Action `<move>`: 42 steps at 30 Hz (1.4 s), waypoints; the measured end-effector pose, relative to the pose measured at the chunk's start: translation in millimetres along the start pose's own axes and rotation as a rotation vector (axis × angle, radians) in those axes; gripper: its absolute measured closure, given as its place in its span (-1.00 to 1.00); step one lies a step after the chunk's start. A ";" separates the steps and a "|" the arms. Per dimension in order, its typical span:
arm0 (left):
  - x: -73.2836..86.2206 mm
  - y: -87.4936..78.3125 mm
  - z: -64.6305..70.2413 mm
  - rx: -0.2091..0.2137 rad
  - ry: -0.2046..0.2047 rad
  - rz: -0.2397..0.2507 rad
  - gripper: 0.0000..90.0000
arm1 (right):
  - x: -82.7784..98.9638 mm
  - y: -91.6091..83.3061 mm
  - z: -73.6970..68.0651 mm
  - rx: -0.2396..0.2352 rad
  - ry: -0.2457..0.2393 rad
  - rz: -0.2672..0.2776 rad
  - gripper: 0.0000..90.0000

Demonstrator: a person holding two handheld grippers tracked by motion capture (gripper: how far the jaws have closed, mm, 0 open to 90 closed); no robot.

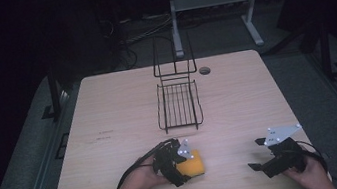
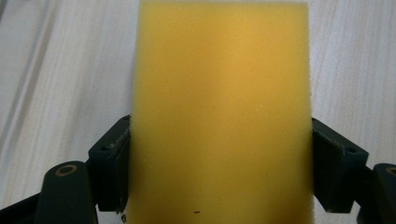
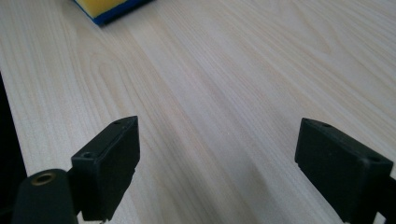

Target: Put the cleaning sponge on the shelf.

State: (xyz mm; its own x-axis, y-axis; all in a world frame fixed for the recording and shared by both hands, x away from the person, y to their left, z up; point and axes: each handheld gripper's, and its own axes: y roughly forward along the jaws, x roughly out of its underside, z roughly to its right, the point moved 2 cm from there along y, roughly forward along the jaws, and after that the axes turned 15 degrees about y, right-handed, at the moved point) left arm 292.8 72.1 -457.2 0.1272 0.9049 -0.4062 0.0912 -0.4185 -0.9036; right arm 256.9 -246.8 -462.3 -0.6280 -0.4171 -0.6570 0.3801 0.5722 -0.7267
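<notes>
Sponge (image 1: 193, 164) is the landmark here: a yellow block lying flat on the wooden table (image 1: 108, 113), close to the near edge and left of its middle. Just to the left of the sponge, the left gripper (image 1: 179, 166) is held by the person's left hand (image 1: 144, 179), and its jaws are closed against the sponge's two long sides; in the left gripper view the yellow foam (image 2: 219, 116) is seen pressed between both black pads (image 2: 112, 163). Beyond the sponge, toward the far edge, a black wire rack (image 1: 178, 102) is set. Well to the right of the sponge, the right gripper (image 1: 261, 154) is held low over bare wood, its jaws spread wide with nothing between them. A blue underside of the sponge (image 3: 109, 9) is shown in the right gripper view.
</notes>
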 end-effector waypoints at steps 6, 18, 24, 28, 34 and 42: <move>2.5 -8.8 -6.6 -0.009 -0.016 0.009 -0.52 | 0.0 0.3 0.1 -0.002 0.000 -0.004 -0.69; 3.6 -20.8 -20.9 -0.013 -0.017 0.017 -0.52 | 0.5 0.8 1.9 -0.003 0.001 -0.009 -0.69; 3.5 -27.1 -25.7 -0.013 -0.027 0.025 -0.52 | 0.5 2.0 1.6 -0.007 0.002 -0.013 -0.69; 2.2 -31.0 -29.8 -0.018 -0.023 0.032 -0.52 | 0.5 2.2 1.7 -0.009 0.002 -0.014 -0.69; 2.9 -35.3 -36.5 -0.025 -0.030 0.048 -0.52 | 0.2 3.5 2.4 -0.016 -0.001 -0.020 -0.69; 4.9 -39.5 -49.3 -0.016 -0.043 0.062 -0.52 | -0.4 4.5 1.8 -0.014 0.006 -0.022 -0.69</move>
State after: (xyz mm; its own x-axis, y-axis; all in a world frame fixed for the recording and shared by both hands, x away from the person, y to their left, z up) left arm 338.4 89.3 -416.8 0.0909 0.8798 -0.4666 0.1003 -0.4743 -0.8746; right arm 260.1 -245.3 -465.7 -0.6401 -0.4260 -0.6394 0.3566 0.5724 -0.7384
